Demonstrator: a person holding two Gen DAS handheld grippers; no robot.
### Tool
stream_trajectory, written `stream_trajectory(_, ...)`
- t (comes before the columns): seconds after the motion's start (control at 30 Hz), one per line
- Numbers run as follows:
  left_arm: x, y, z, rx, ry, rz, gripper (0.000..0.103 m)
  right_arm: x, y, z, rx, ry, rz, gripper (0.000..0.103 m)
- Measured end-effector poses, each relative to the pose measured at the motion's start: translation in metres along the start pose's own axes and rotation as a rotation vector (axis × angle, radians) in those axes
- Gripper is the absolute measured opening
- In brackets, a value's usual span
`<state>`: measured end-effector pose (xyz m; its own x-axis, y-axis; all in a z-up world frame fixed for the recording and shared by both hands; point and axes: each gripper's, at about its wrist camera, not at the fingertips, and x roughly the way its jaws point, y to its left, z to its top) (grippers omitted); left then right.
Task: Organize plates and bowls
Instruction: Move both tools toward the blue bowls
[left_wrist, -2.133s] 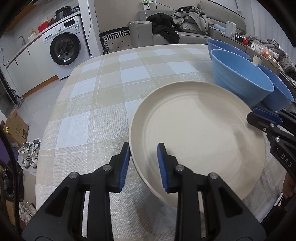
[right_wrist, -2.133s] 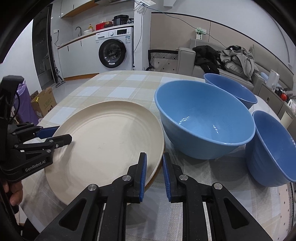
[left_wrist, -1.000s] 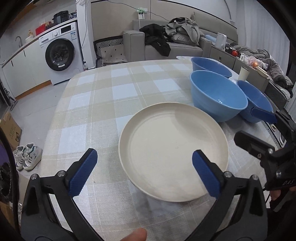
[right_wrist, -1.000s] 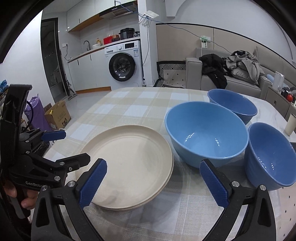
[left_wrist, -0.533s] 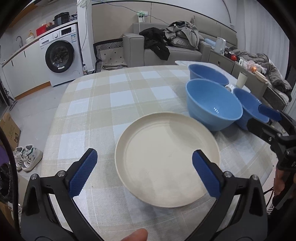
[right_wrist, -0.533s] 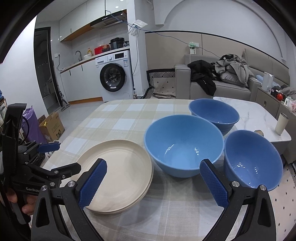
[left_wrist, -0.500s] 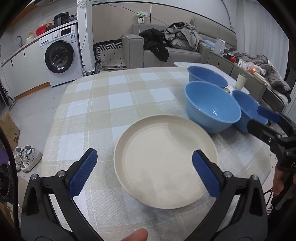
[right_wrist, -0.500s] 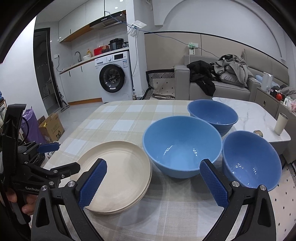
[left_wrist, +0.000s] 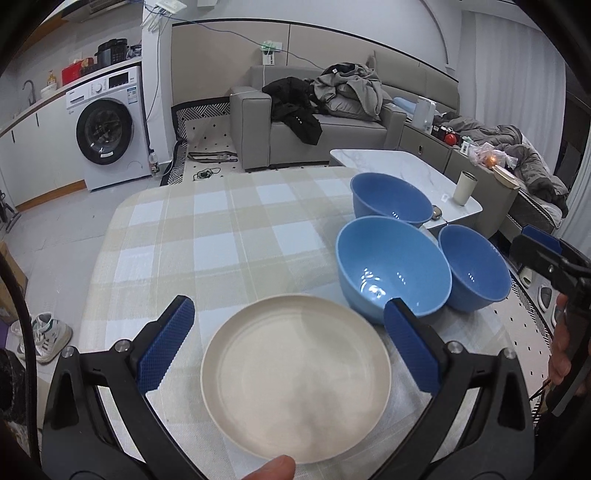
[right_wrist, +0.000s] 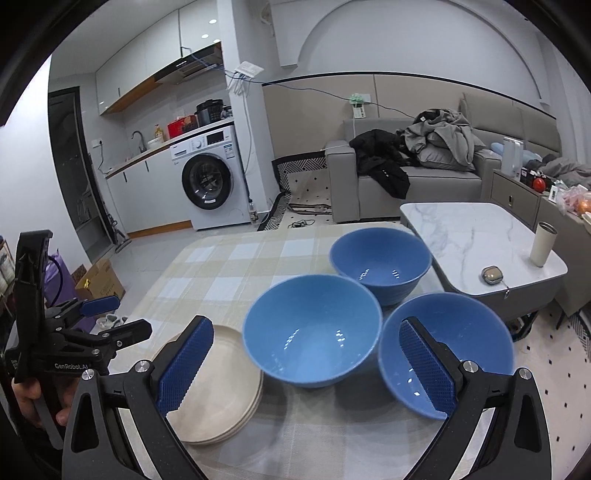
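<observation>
A stack of cream plates (left_wrist: 295, 373) (right_wrist: 218, 384) lies on the checked tablecloth near its front edge. Three blue bowls stand to its right: a middle bowl (left_wrist: 391, 267) (right_wrist: 314, 328), a far bowl (left_wrist: 389, 199) (right_wrist: 380, 262) and a near-right bowl (left_wrist: 474, 267) (right_wrist: 443, 343). My left gripper (left_wrist: 290, 349) hangs open above the plates, holding nothing. Over the middle and near-right bowls my right gripper (right_wrist: 306, 363) is wide open and empty too. Each gripper shows at the edge of the other's view.
The checked table (left_wrist: 207, 236) stretches back and left. A white marble side table (right_wrist: 480, 240) with a cup (right_wrist: 541, 249) stands right of the bowls. A sofa with clothes (left_wrist: 332, 110) and a washing machine (left_wrist: 107, 133) are behind. Shoes (left_wrist: 44, 336) lie on the floor.
Both grippers, shut on the plate rim two seconds ago, have opened wide and pulled back and up. The plates stay on the table and look smaller.
</observation>
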<state>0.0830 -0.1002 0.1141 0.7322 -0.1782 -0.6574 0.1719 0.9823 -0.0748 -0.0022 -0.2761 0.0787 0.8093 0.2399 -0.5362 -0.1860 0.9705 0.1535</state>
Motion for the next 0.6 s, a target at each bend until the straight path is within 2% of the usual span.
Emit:
stream_trajectory(0.27, 0.015, -0.019, 0.029, 0.025, -0.005, 0.000, 0.102, -0.004, -0.032, 0.024, 0.031, 0.002, -0.030, 0.102)
stream_trajectory(0.6, 0.042, -0.031, 0.065, 0.009, 0.017, -0.028, 0.102, 0.010, -0.047, 0.051, 0.029, 0.028, -0.054, 0.102)
